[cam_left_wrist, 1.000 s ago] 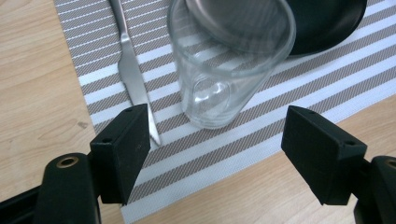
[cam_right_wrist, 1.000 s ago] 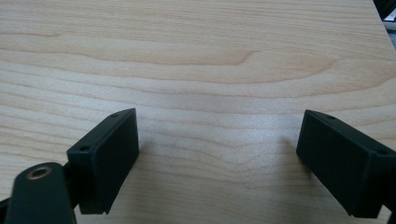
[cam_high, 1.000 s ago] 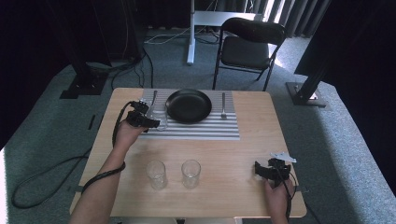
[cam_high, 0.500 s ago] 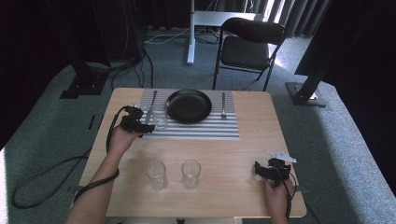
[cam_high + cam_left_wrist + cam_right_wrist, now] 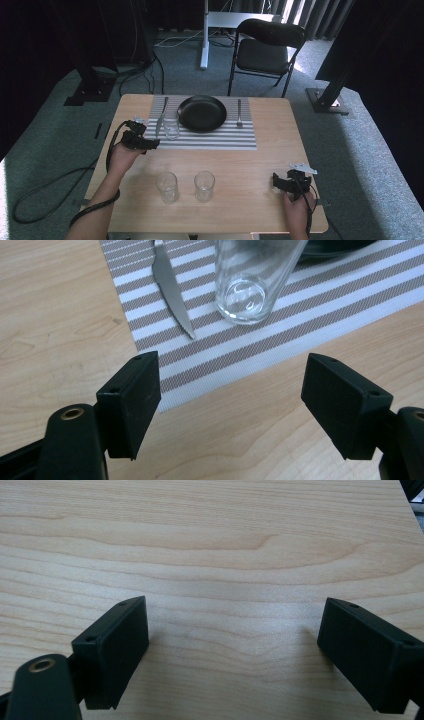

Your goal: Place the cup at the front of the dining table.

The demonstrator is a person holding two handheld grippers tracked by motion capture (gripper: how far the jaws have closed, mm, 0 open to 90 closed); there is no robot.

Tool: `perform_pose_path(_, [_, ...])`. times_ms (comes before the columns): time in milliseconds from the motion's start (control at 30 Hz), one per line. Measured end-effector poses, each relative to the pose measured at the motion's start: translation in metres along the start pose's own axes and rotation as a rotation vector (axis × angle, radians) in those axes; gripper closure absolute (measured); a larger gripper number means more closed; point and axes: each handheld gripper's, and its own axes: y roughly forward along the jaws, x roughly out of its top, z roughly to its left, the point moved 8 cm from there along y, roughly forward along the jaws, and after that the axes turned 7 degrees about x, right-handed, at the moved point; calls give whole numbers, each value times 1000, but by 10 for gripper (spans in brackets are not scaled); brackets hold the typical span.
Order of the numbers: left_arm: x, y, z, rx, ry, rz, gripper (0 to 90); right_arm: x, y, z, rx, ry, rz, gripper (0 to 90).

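The left gripper (image 5: 152, 144) sits near the left edge of the table (image 5: 260, 165), just off the striped mat (image 5: 235, 141), and its jaws are spread wide with nothing between them. Right in front of it stands a clear glass (image 5: 252, 280) on the near left corner of the mat, beside the knife (image 5: 172, 287) and close to the black plate (image 5: 202, 112). The glass is see-through, tall and round, with a thick bottom, and it is empty. It is probably light but hard and slippery, and it could break if it tips or gets squeezed too hard. A good place to hold it is around the middle of its side, one jaw on each side. Two more glasses (image 5: 167, 186) stand near the front edge of the table. The right gripper (image 5: 278, 181) rests by the front right corner, its jaws spread wide too, over bare wood.
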Motion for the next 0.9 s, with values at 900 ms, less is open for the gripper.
perform_pose_path(900, [-58,-24,11,14,-80,-61,246,0,0,0,0,0,0,124])
